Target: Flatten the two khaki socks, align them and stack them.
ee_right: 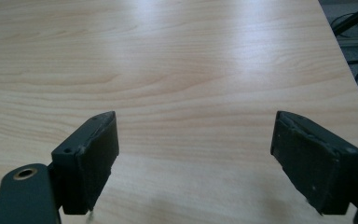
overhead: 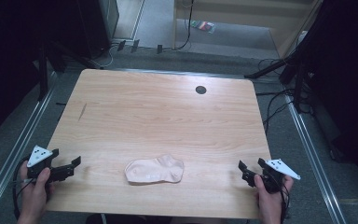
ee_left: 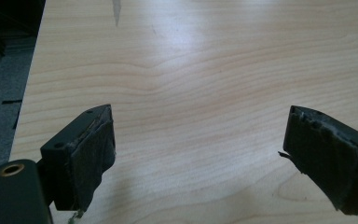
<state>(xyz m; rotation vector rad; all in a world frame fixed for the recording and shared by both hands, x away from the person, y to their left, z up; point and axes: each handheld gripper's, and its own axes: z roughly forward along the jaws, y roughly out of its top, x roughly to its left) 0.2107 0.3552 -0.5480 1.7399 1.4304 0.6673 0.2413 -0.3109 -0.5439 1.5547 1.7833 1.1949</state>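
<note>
At the left near corner of the wooden table point(overhead: 158, 116), the left gripper point(overhead: 74, 166) is held in the person's left hand point(overhead: 36, 186), its grey three-cornered plate on top and its jaws pointing right, toward the table's middle. In the left gripper view its jaws stand wide apart with nothing between them, only bare wood grain, and the worn pads point(ee_left: 91, 161) are frayed at the edges. The table's left edge runs just beside that gripper, with grey carpet and a metal floor rail point(overhead: 14, 154) beyond it.

A short dark mark point(overhead: 83, 111) lies on the wood toward the left side, farther back.

The pale pink sock point(overhead: 154, 170) lies flat near the table's near edge, about midway between the two grippers and well apart from both. Its long axis runs left to right, almost level with the near edge. The rounder end points left; the right end is wider and turns up slightly toward the far side. Open wood surrounds it on every side, most of all on the far side.

A small dark round hole point(overhead: 201, 89) sits near the far edge, right of centre.

At the right near corner, the right gripper point(overhead: 250, 170) is held in the right hand point(overhead: 270, 198), jaws pointing left. In the right gripper view its jaws are spread wide and hold nothing. Cables point(overhead: 279, 100) trail over the floor beyond the right edge.
</note>
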